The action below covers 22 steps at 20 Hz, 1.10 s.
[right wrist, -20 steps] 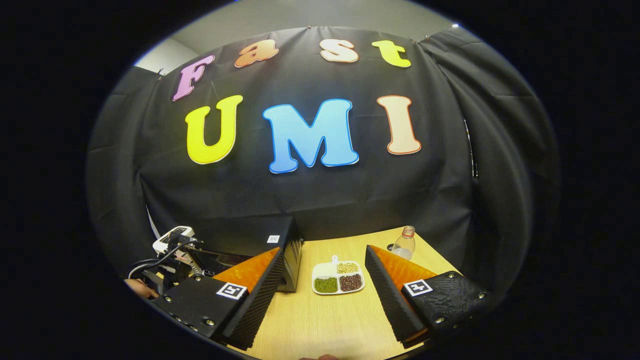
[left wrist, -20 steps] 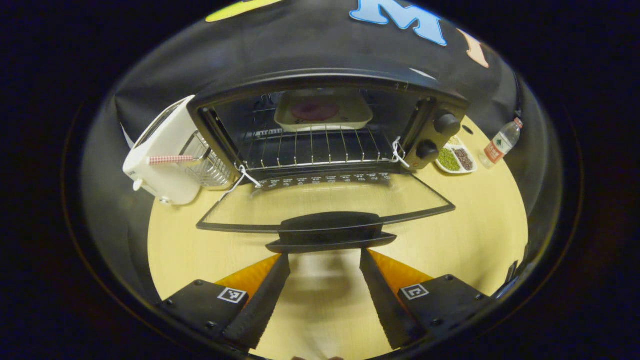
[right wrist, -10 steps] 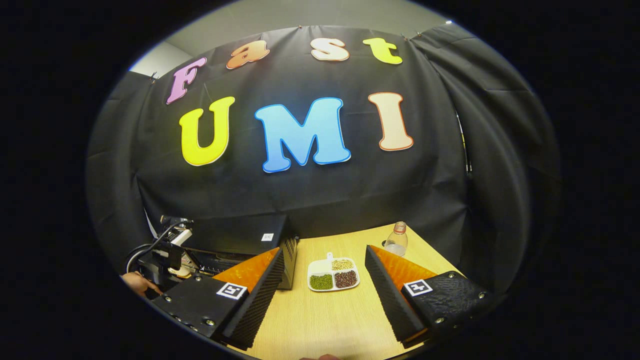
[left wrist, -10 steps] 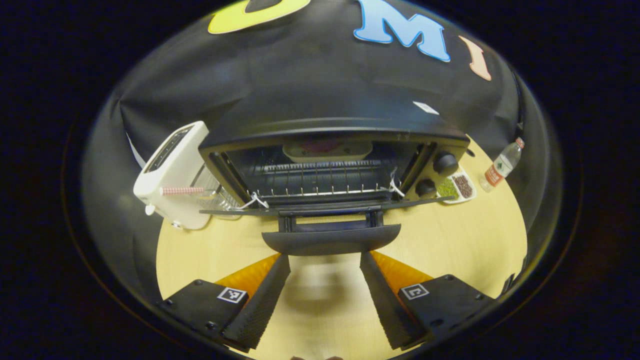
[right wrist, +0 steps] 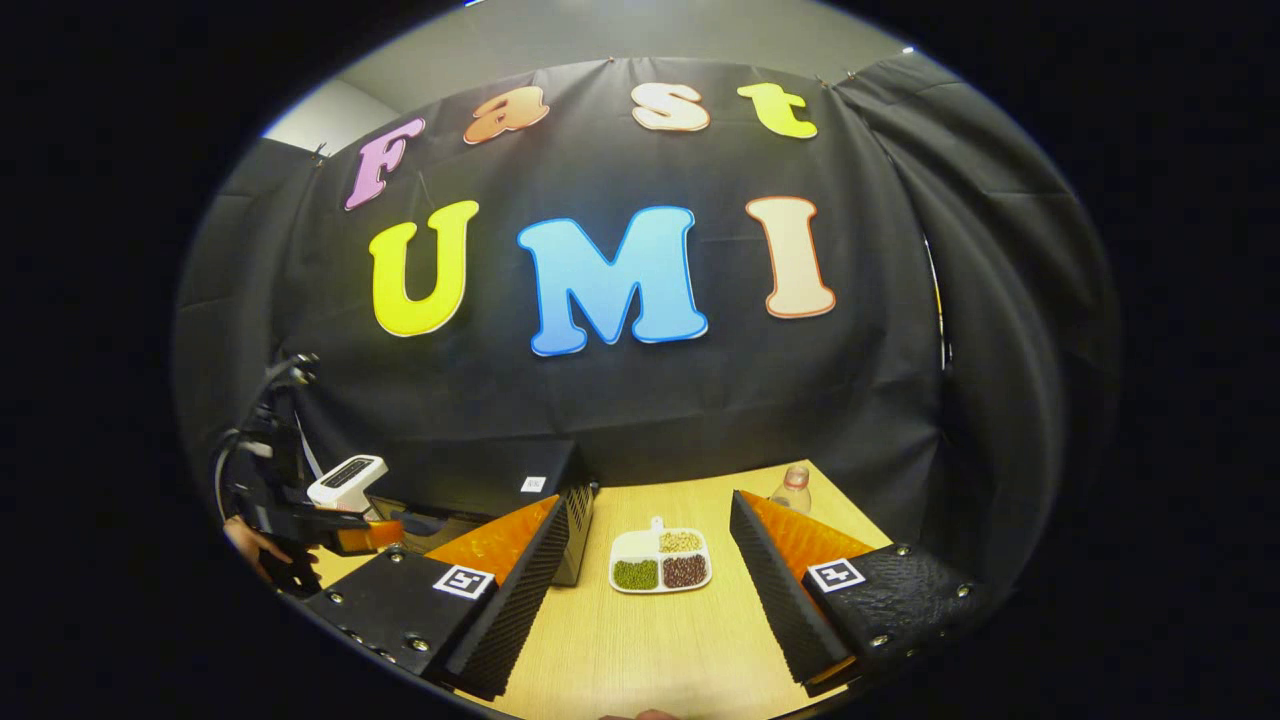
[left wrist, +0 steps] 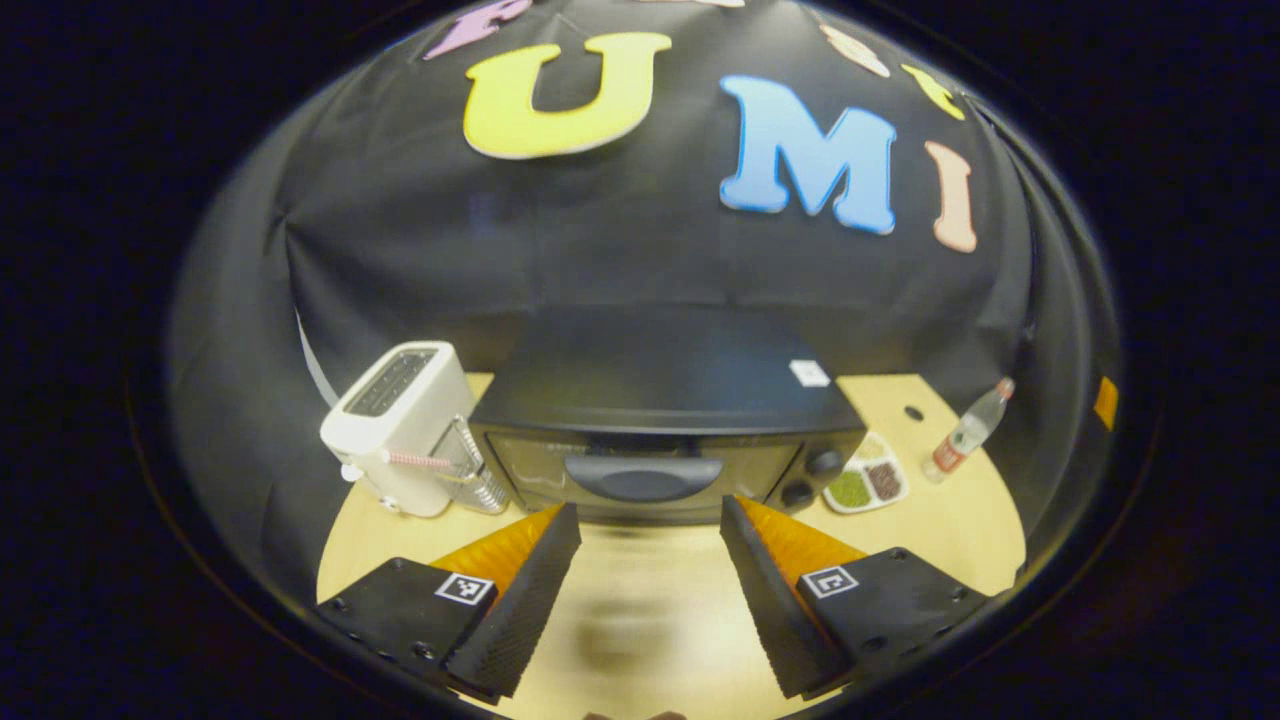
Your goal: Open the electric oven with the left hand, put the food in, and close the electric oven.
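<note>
Now oven door shut; left gripper clear.

A second ago the oven door lay flat open, showing the rack and a dish inside; half a second ago it was half raised; now it stands shut, handle facing out. The left hand-held gripper has drawn back and tilted upward, its fingers spread and clear of the handle.
</note>
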Motion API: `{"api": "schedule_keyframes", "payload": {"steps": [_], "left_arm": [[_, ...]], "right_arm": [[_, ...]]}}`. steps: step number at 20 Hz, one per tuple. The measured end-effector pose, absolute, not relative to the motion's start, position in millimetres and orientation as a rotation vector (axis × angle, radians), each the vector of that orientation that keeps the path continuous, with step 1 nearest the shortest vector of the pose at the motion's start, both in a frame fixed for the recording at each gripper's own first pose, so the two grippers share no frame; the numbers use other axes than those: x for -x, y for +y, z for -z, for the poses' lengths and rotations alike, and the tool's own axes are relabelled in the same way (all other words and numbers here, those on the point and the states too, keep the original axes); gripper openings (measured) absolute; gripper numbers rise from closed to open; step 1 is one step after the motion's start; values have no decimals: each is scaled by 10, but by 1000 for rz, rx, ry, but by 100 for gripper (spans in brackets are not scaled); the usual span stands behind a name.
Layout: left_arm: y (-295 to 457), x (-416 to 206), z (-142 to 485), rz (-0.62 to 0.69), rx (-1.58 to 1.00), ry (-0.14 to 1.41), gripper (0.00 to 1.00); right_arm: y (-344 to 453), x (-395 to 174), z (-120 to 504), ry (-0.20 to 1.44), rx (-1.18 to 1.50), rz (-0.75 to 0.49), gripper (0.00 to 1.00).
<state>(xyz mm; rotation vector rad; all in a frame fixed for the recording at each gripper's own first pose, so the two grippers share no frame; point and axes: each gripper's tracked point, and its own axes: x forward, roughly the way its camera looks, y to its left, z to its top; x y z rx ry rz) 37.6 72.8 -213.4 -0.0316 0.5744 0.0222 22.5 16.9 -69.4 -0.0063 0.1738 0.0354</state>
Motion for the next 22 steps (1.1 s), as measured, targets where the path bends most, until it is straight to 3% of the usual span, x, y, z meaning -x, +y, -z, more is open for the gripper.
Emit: {"api": "schedule_keyframes", "payload": {"steps": [4, 8, 11, 22], "left_arm": [[433, -75, 883, -21, 52, 270, 96], [289, 270, 117, -34, -33, 115, 96], [150, 391, -49, -7, -12, 71, 100], [271, 301, -80, 50, 25, 68, 100]], "right_arm": [[292, -212, 173, 74, -6, -79, 98], [496, -99, -214, 19, -22, -127, 98], [582, -38, -255, 12, 2, -136, 98], [715, 92, -333, -10, 0, -83, 98]]}}
